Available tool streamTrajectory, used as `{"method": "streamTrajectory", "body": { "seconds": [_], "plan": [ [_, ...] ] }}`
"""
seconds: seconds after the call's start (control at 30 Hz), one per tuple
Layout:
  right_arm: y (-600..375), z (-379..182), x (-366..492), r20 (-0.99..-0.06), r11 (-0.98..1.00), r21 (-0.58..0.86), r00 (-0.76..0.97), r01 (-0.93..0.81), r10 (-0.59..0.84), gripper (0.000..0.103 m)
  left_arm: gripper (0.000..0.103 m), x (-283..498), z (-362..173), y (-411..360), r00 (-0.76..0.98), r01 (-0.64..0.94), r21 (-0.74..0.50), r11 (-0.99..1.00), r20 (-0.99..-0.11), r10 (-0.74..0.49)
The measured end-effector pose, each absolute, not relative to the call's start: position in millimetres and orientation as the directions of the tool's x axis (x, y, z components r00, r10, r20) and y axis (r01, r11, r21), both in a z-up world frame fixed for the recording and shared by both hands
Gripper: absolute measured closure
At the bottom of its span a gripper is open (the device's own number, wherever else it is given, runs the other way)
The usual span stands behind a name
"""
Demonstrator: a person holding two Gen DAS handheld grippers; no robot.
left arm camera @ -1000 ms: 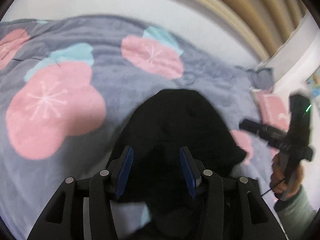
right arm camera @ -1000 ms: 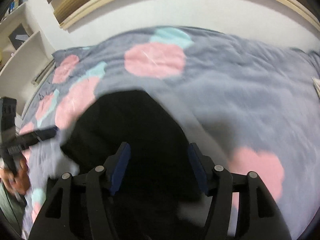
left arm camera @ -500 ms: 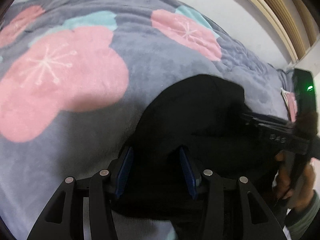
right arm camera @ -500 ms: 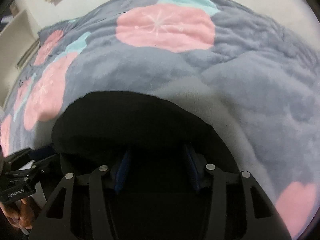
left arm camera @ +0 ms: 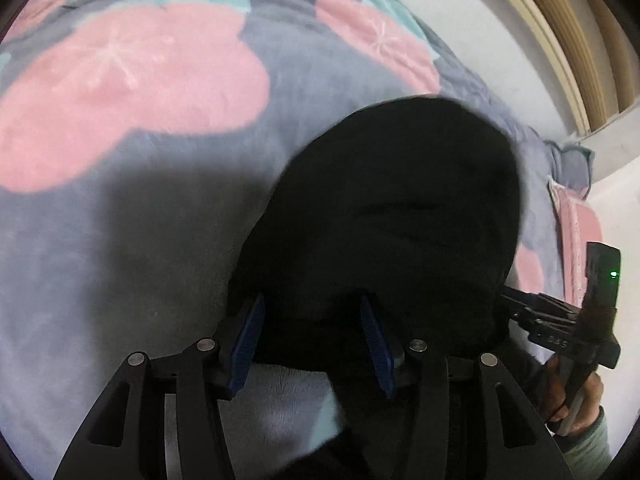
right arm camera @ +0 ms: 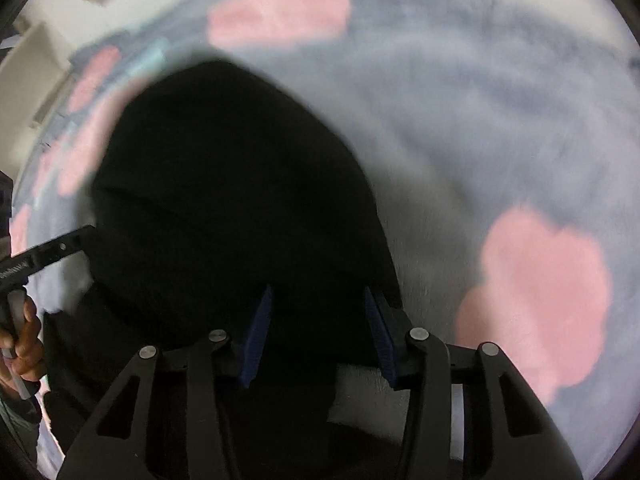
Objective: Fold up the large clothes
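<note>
- Spread over the whole surface is a grey fleece blanket (left arm camera: 168, 248) printed with big pink blossoms and touches of teal; a pale wall and wooden slats show at the far right edge.
- On that blanket lies the black garment (left arm camera: 392, 208), a dark rounded heap in the middle, its near edge running up between both sets of tongs.
- Left gripper (left arm camera: 312, 340) points steeply down, its blue pads (left arm camera: 248, 340) partly apart with black cloth bunched between them; they look closed on the fabric.
- Right gripper (right arm camera: 318, 334) has just been closing its jaws, and the same black garment (right arm camera: 224, 200) fills the gap; this view is blurred, so whether the pads actually press on the cloth I cannot tell.
- From the left camera, the other gripper's handle sits at the garment's right edge, held in a hand (left arm camera: 576, 400) with a pale sleeve.
</note>
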State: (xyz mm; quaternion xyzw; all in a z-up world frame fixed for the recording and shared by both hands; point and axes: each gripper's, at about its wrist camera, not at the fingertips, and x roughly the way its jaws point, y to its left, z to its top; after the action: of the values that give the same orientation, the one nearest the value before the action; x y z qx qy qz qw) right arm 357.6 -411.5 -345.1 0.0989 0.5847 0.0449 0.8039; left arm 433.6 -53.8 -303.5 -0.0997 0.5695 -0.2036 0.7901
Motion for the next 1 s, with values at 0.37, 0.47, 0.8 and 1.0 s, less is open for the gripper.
{"method": "streamTrajectory", "body": {
  "seconds": [0.37, 0.47, 0.8, 1.0],
  "plan": [
    [-422, -325, 352, -0.916, 0.967, 0.254, 0.323, 0.007, 0.238, 0.051, 0.052, 431, -268, -48, 0.297, 0.307, -0.362, 0.88, -0.842, -0.45],
    [-431, -301, 354, -0.9, 0.958, 0.288, 0.336, -0.019, 0.277, 0.045, 0.052, 435, -241, -40, 0.309, 0.354, -0.39, 0.85, -0.809, -0.5],
    [-436, -273, 420, -0.863, 0.947, 0.312, 0.395, -0.073, 0.315, 0.033, 0.037, 509, -244, -54, 0.154, 0.402, -0.488, 0.775, -0.798, -0.582],
    [-416, -286, 462, -0.864, 0.927, 0.351, 0.336, -0.129, 0.374, 0.033, 0.037, 536, -277, -73, 0.058, 0.405, -0.524, 0.749, -0.803, -0.593]
  ]
}}
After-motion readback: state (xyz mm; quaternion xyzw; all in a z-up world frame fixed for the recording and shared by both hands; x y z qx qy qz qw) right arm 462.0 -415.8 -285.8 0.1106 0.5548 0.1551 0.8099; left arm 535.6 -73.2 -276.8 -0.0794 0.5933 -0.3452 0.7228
